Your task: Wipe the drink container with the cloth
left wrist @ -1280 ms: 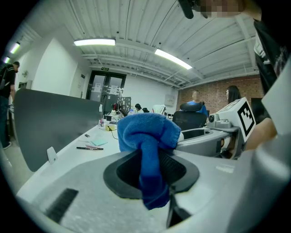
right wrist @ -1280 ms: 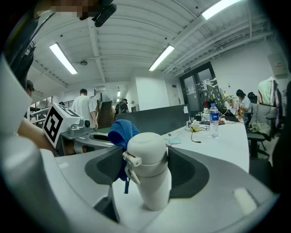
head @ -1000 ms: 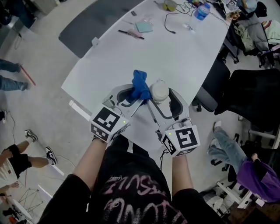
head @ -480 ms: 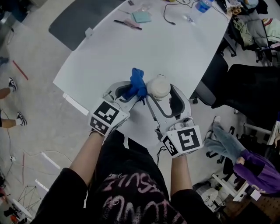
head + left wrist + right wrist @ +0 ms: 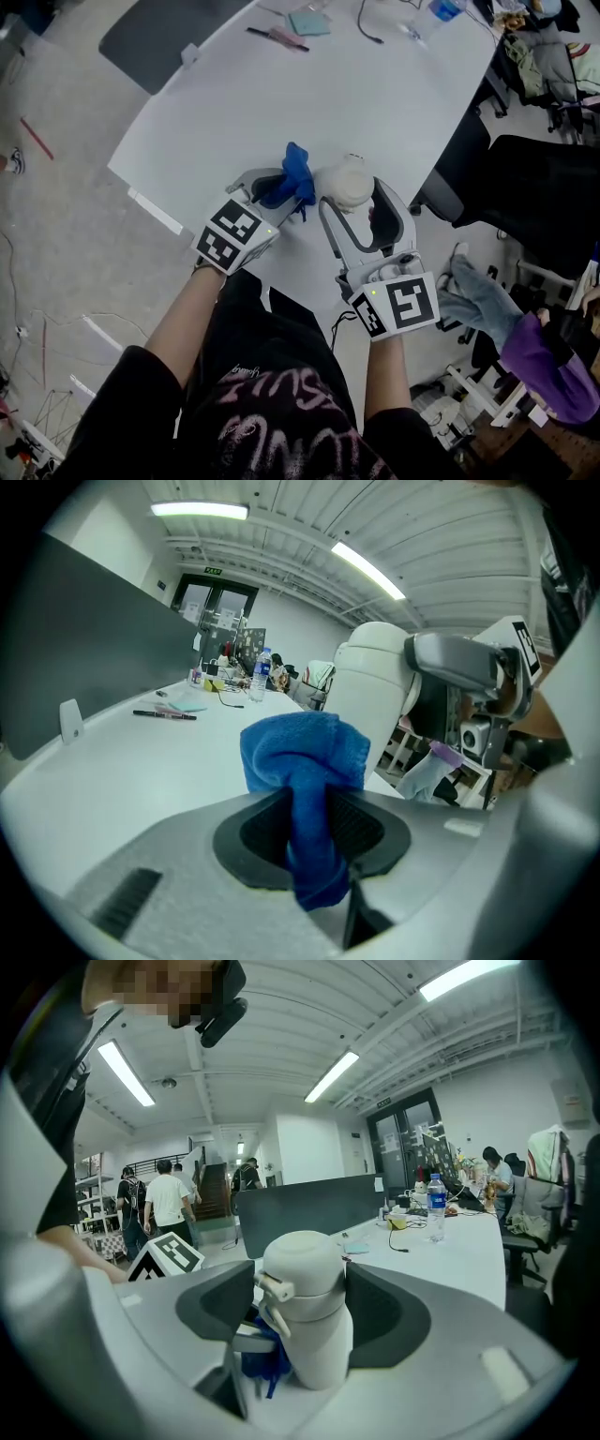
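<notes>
A white drink container (image 5: 345,185) with a domed lid is held upright above the near edge of the white table (image 5: 309,103), my right gripper (image 5: 351,190) shut on it. From the right gripper view the container (image 5: 305,1316) fills the space between the jaws. The blue cloth (image 5: 294,178) is bunched up and pinched in my left gripper (image 5: 287,190), just left of the container and touching or almost touching its side. In the left gripper view the cloth (image 5: 305,789) sticks up between the jaws with the container (image 5: 370,705) close on the right.
A water bottle (image 5: 442,13), a black cable (image 5: 368,26), pens (image 5: 277,37) and a teal notepad (image 5: 309,22) lie at the table's far end. Black office chairs (image 5: 548,197) stand to the right. People stand in the background (image 5: 169,1206).
The table has slid up in the head view. My right gripper's marker cube sits lower and its jaws reach further forward with the container; the left gripper with the cloth stays beside it.
</notes>
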`<move>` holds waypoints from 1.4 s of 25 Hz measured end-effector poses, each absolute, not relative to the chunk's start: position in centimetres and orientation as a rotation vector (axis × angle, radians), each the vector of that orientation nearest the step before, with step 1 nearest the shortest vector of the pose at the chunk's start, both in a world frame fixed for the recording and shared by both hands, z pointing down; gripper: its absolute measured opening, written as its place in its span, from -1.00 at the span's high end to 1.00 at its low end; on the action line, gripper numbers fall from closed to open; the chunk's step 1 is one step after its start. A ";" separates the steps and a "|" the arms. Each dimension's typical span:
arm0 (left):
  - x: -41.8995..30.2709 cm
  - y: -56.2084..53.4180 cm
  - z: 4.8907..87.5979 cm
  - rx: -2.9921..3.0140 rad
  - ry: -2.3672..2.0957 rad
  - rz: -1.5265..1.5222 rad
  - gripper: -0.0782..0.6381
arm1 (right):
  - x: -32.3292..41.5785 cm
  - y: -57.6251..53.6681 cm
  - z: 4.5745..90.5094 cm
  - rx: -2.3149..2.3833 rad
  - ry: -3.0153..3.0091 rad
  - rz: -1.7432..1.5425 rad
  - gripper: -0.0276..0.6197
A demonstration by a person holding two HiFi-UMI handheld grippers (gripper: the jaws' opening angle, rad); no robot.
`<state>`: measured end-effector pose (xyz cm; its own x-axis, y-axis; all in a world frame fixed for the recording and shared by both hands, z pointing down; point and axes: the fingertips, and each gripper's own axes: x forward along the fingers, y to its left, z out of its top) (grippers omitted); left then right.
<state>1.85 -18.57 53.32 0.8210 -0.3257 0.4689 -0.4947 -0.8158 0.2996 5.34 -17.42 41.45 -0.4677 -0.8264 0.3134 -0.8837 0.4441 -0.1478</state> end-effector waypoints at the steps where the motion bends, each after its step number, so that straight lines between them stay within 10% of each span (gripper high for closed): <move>1: 1.8 -18.6 53.3 2.590 -0.610 0.568 0.51 | 5.4 -17.4 41.5 1.501 -2.498 0.433 -0.04; 35: 2.5 -17.2 43.9 2.865 -0.512 0.494 0.51 | 5.5 -17.3 41.4 1.521 -2.512 0.445 -0.04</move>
<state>2.54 -17.19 43.89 0.8849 -0.3020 0.3547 -0.3650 -0.9225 0.1252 5.52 -17.32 41.38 -0.4646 -0.8343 0.2968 -0.8855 0.4347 -0.1640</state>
